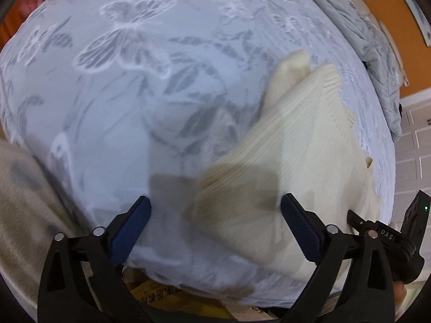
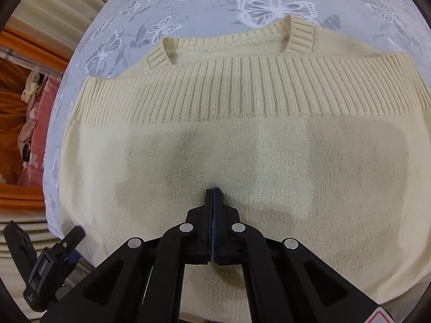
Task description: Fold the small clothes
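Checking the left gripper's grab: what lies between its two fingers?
In the left wrist view, bare butterfly bedsheet and the cream sweater edge lie beyond the open left gripper.

Butterfly-print bedspread [image 1: 113, 86], orange wall [image 1: 377, 8], grey quilt [image 1: 377, 53], orange curtain [image 2: 16, 123]

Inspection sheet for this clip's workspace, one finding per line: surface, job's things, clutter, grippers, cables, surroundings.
Surface: pale blue bedspread with a white butterfly print, wrinkled, covering the whole work area.
Job's things: cream knit sweater lying folded, ribbed hem doubled up toward the neckline, collar showing beyond it.
Clutter: crumpled grey quilt at the bed's far edge; beige fabric with grey spots at the left edge of the left wrist view.
Grippers: left gripper open, nothing held, one corner of the sweater below it; right gripper shut, empty, tips over the middle of the sweater.
Cables: nothing seen.
Surroundings: orange wall; pink floral bedding beside the bed.
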A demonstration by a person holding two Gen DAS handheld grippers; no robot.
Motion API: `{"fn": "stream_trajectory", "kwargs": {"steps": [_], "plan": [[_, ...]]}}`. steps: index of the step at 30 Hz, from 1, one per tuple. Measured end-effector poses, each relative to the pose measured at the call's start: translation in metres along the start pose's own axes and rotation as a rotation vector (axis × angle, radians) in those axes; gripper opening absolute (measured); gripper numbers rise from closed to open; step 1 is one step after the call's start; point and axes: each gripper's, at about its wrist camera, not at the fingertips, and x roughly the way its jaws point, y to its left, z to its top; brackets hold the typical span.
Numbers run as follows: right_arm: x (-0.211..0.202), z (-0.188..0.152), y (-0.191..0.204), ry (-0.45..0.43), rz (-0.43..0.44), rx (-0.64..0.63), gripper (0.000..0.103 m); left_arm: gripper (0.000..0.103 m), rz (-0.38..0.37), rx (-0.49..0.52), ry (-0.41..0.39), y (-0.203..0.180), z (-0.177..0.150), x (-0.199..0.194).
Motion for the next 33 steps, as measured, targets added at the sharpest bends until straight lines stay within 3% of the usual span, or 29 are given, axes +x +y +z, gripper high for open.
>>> {"fn": "stream_trajectory", "kwargs": {"steps": [3,6,10,14,16,19,23,26,29,31,33], "plan": [[0.0,-0.003,0.0,-0.01,-0.005,-0.017,0.0,0.039,-0.052,0.021,0.017,-0.01,0.005,-0.001],[0.001,-0.004,0.0,-0.022,0.0,-0.029,0.0,0.022,-0.082,0.017,-0.007,-0.018,0.007,-0.018],[0.0,-0.007,-0.004,-0.042,0.034,-0.018,0.0,0.018,-0.12,0.154,-0.105,-0.064,0.003,-0.063],[-0.025,-0.015,-0.015,-0.092,0.093,-0.011,0.0,0.017,-0.165,0.392,-0.187,-0.151,-0.021,-0.105],[-0.055,-0.027,-0.034,-0.155,0.107,-0.001,0.009,0.017,-0.19,0.493,-0.191,-0.188,-0.037,-0.112],[-0.096,-0.051,-0.088,-0.21,0.115,0.054,0.009,0.017,-0.203,0.656,-0.163,-0.243,-0.076,-0.103],[-0.133,-0.084,-0.153,-0.256,0.066,0.121,0.014,0.017,-0.163,0.798,-0.059,-0.286,-0.125,-0.053],[-0.145,-0.103,-0.184,-0.267,0.102,0.181,0.015,0.017,-0.078,0.888,0.018,-0.296,-0.16,-0.006],[-0.144,-0.109,-0.187,-0.265,0.134,0.19,0.032,0.023,-0.023,0.928,0.012,-0.287,-0.178,0.009],[-0.141,-0.103,-0.176,-0.262,0.201,0.186,0.055,0.038,-0.049,0.931,-0.005,-0.28,-0.178,-0.004],[-0.14,-0.093,-0.158,-0.252,0.256,0.171,0.069,0.072,-0.112,0.906,-0.001,-0.269,-0.171,-0.026]]}}
